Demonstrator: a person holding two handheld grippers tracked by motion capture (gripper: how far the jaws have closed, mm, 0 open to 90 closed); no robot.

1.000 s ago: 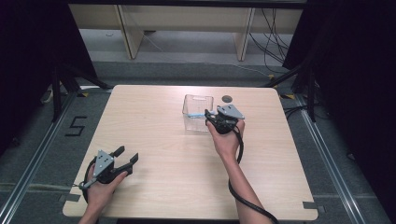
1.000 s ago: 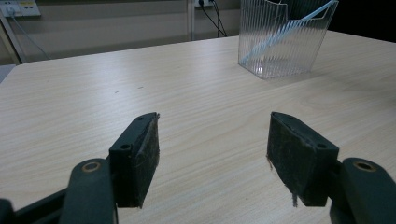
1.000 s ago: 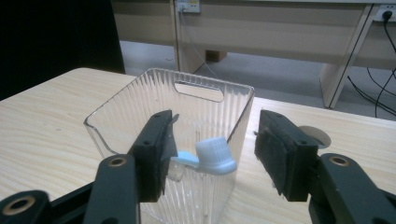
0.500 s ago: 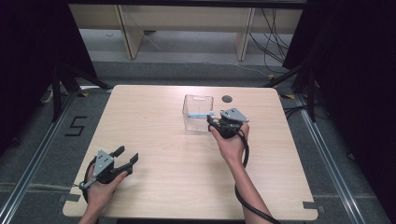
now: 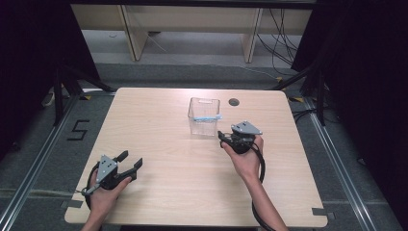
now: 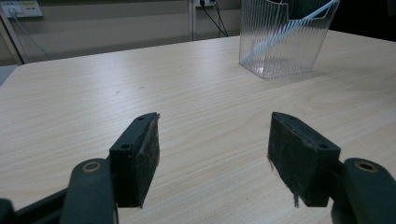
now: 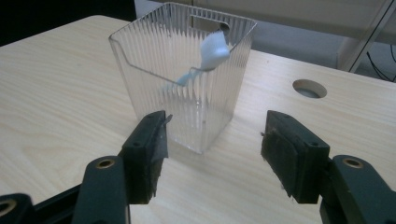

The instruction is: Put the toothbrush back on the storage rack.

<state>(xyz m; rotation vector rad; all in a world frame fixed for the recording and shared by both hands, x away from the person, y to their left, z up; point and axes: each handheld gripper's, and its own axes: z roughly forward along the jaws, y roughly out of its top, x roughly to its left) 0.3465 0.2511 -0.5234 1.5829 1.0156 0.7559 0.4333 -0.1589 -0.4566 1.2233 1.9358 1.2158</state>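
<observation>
Beside table (image 5: pixel 159 139), floor mark (image 5: pixel 78 130), seemingly "5".

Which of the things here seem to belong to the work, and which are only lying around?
Probably the work:
- clear ribbed container
- light blue toothbrush leaning inside it
- right gripper, open, near the container

Only around:
- left gripper, open, over bare table
- round hole in the tabletop

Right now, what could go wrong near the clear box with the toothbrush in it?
1. The right gripper is open and close to the clear box, which looks light; a push forward might slide or tip it.
2. The toothbrush leans on the box rim with its head sticking out, so a knock could flip it onto the table.
</observation>
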